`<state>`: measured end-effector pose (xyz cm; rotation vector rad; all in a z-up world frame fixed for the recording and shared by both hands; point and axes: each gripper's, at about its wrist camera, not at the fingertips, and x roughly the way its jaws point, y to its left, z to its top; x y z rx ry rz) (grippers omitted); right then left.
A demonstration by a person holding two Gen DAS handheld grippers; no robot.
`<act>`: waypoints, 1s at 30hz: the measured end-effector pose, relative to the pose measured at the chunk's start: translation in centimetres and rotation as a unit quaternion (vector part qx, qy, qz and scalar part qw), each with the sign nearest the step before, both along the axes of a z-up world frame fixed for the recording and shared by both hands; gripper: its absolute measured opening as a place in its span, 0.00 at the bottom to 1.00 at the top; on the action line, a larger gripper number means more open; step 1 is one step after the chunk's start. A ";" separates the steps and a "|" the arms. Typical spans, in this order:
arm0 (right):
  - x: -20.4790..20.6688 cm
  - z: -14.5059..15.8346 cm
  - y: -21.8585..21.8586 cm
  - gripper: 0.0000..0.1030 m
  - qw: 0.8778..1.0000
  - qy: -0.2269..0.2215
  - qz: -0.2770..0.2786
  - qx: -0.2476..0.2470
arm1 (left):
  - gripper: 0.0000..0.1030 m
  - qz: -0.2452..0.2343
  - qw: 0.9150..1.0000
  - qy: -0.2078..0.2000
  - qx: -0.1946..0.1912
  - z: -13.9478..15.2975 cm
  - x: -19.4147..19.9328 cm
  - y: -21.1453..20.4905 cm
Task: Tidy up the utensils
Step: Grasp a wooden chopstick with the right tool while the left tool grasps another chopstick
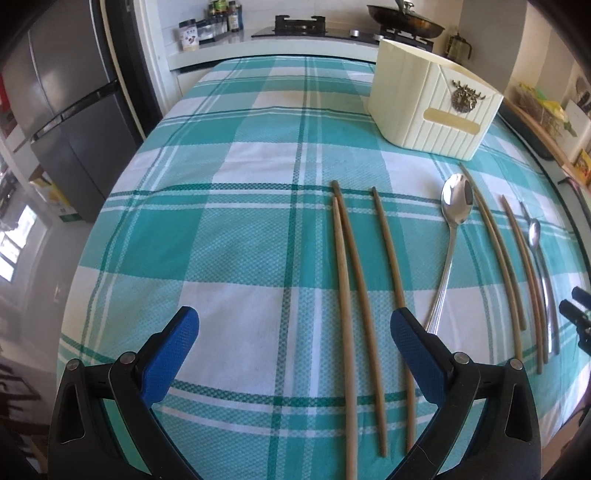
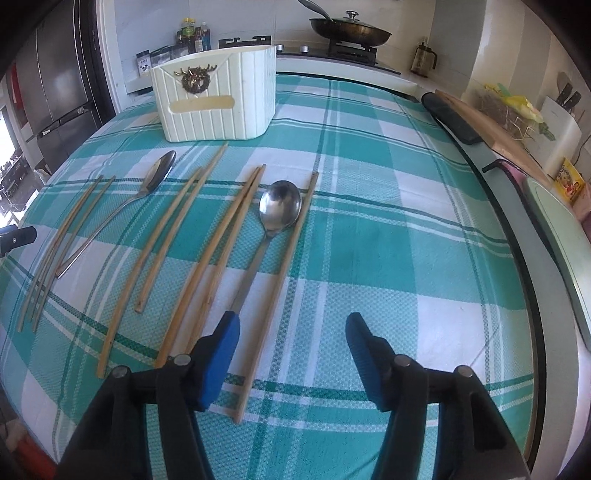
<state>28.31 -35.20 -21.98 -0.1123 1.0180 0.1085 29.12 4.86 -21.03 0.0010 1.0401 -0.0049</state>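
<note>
Several wooden chopsticks and two metal spoons lie side by side on the teal checked tablecloth [image 1: 229, 236]. A cream utensil holder [image 1: 432, 107] [image 2: 218, 107] stands upright behind them. My left gripper [image 1: 294, 317] is open low over the cloth, with two chopsticks [image 1: 347, 295] lying between its fingers, untouched. A third chopstick [image 1: 388, 251] runs under the right finger, and a large spoon [image 1: 456, 203] lies just to its right. My right gripper [image 2: 292, 319] is open too. One chopstick [image 2: 288, 254] lies between its blue fingers, and the handle of a spoon [image 2: 280, 206] ends at its left finger.
A gas hob with a lidded pan [image 2: 349, 31] and spice bottles [image 1: 221, 18] stands on the counter behind the table. A dark fridge [image 1: 66, 110] is at the left. A wooden cutting board [image 2: 487, 122] and a knife block [image 2: 561, 118] are at the right.
</note>
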 end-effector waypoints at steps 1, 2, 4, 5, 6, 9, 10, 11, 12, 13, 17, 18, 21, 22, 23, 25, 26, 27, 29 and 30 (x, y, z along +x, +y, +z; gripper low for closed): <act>0.2 -0.2 -0.1 0.59 1.000 0.002 -0.001 -0.001 | 1.00 0.000 1.000 0.002 0.003 -0.3 0.3 -0.1; 0.3 -0.4 -0.3 0.59 1.000 0.004 -0.003 -0.001 | 1.00 0.001 1.000 0.005 0.004 -0.6 0.5 -0.1; 0.6 -0.6 -0.5 0.59 1.000 0.005 -0.005 0.005 | 1.00 0.005 1.000 0.012 0.006 -1.2 0.7 0.0; 0.6 -0.7 -0.6 0.59 1.000 0.005 -0.006 0.008 | 1.00 0.007 1.000 0.015 0.008 -1.5 0.8 0.0; 0.7 -0.7 -0.7 0.59 1.000 0.004 -0.006 0.008 | 1.00 0.009 1.000 0.017 0.010 -1.7 0.9 0.1; 0.9 -1.1 -0.8 0.59 1.000 0.007 -0.007 0.007 | 1.00 0.014 1.000 0.023 0.013 -2.3 1.0 0.4; 1.0 -1.2 -0.7 0.59 1.000 0.008 -0.007 0.005 | 1.00 0.015 1.000 0.024 0.013 -2.5 1.1 0.5; 1.0 -1.4 -0.7 0.59 1.000 0.010 -0.006 0.002 | 1.00 0.015 0.999 0.026 0.014 -2.7 1.0 0.4; 1.1 -1.6 -0.6 0.59 1.000 0.012 -0.005 0.000 | 1.00 0.015 0.999 0.028 0.015 -2.9 1.1 0.4; 1.1 -1.8 -0.6 0.59 1.000 0.014 -0.006 -0.001 | 1.00 0.014 0.999 0.029 0.017 -3.1 1.1 0.4; 1.4 -2.0 -0.5 0.59 1.000 0.015 -0.002 -0.002 | 1.00 0.014 0.999 0.029 0.015 -3.4 1.2 0.5; 1.6 -2.1 -0.4 0.59 1.000 0.015 -0.001 -0.003 | 1.00 0.014 0.999 0.028 0.013 -3.4 1.3 0.6; 2.0 -2.1 -0.4 0.59 1.000 0.014 0.004 -0.002 | 1.00 0.012 1.000 0.027 0.010 -3.5 1.5 0.8; 2.1 -2.1 -0.4 0.59 1.000 0.013 0.007 -0.005 | 1.00 0.011 0.999 0.029 0.010 -3.5 1.5 0.9; 2.1 -2.0 -0.3 0.51 1.000 0.011 0.010 -0.006 | 1.00 0.010 0.999 0.029 0.010 -3.5 1.6 1.0; 2.2 -2.0 -0.2 0.41 1.000 0.009 0.017 -0.003 | 1.00 0.004 0.999 0.031 0.006 -3.5 1.7 1.2; 2.2 -2.0 -0.2 0.38 1.000 0.009 0.020 -0.001 | 1.00 0.000 0.999 0.031 0.005 -3.6 1.7 1.2; 2.2 -2.0 -0.3 0.31 1.000 0.007 0.021 0.000 | 1.00 -0.004 0.999 0.031 0.005 -3.5 1.7 1.2; 2.3 -1.9 -0.5 0.21 1.000 0.005 0.018 -0.004 | 1.00 -0.011 0.999 0.034 0.007 -3.6 1.8 1.2; 2.3 -1.9 -0.7 0.14 1.000 0.005 0.013 -0.007 | 1.00 -0.016 0.999 0.036 0.007 -3.6 1.8 1.3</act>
